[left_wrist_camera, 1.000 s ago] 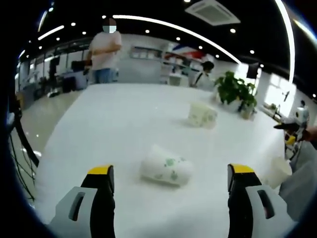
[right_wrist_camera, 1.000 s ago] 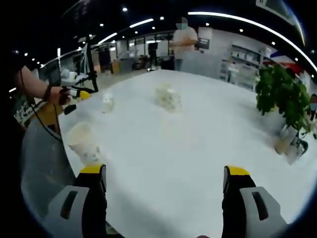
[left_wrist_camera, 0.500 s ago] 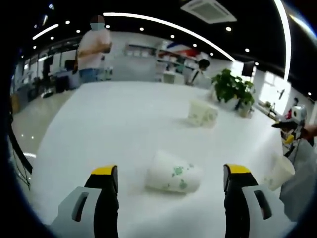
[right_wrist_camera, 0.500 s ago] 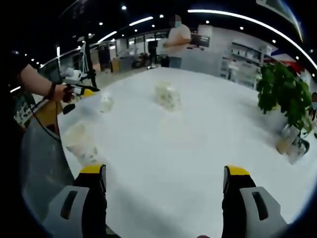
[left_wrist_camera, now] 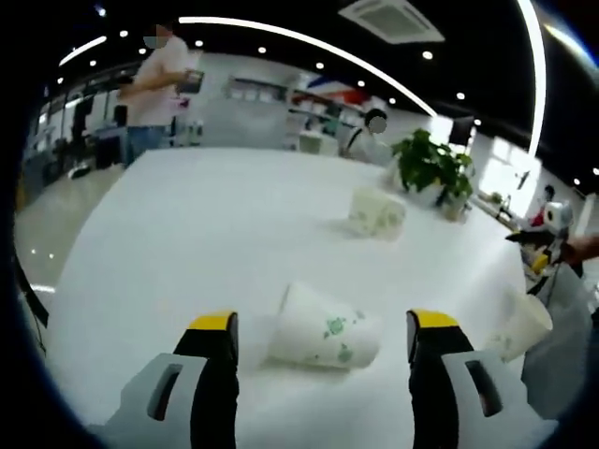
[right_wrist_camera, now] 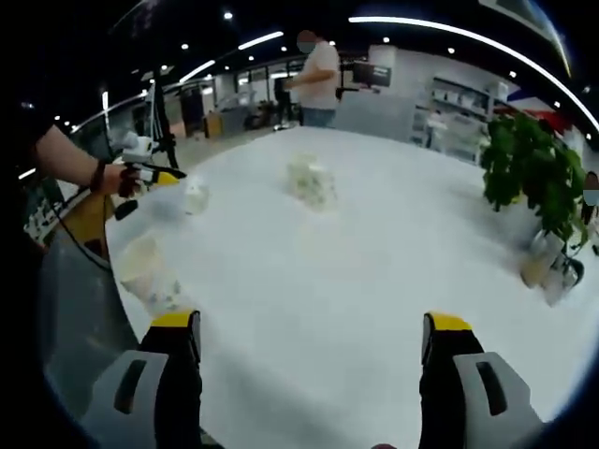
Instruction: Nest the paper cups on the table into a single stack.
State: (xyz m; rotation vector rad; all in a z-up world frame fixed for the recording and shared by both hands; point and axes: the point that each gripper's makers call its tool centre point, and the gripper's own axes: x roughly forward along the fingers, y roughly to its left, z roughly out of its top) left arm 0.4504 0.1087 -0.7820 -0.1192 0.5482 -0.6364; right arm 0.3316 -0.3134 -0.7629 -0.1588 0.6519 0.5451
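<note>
On a broad, smooth white table [left_wrist_camera: 206,234], the left gripper [left_wrist_camera: 320,327] points at a paper cup [left_wrist_camera: 323,329] lying on its side directly between its two spread fingers [left_wrist_camera: 213,374], which hold nothing. The cup's long axis runs across the view, from about 9 o'clock to 3 o'clock, so it lies crosswise to the fingers rather than along them; one end, at 9 o'clock, looks wider than the other, though which is the open mouth is hard to tell. It is a thin white tapered cup printed with small green leaves, light and easily crushed by the look of it. A second cup [left_wrist_camera: 376,211] of the same kind lies on its side farther off at 12 to 1 o'clock, and a third cup [left_wrist_camera: 520,323] sits tilted near the table edge at 3 o'clock. In the right gripper view, the right gripper [right_wrist_camera: 312,329] has its fingers wide apart and empty over bare table, with that edge cup [right_wrist_camera: 154,274] just beyond its left finger at 10 o'clock. The left gripper is clearly the nearer to a cup. A leafy green potted plant [right_wrist_camera: 529,182] stands at the far side.
</note>
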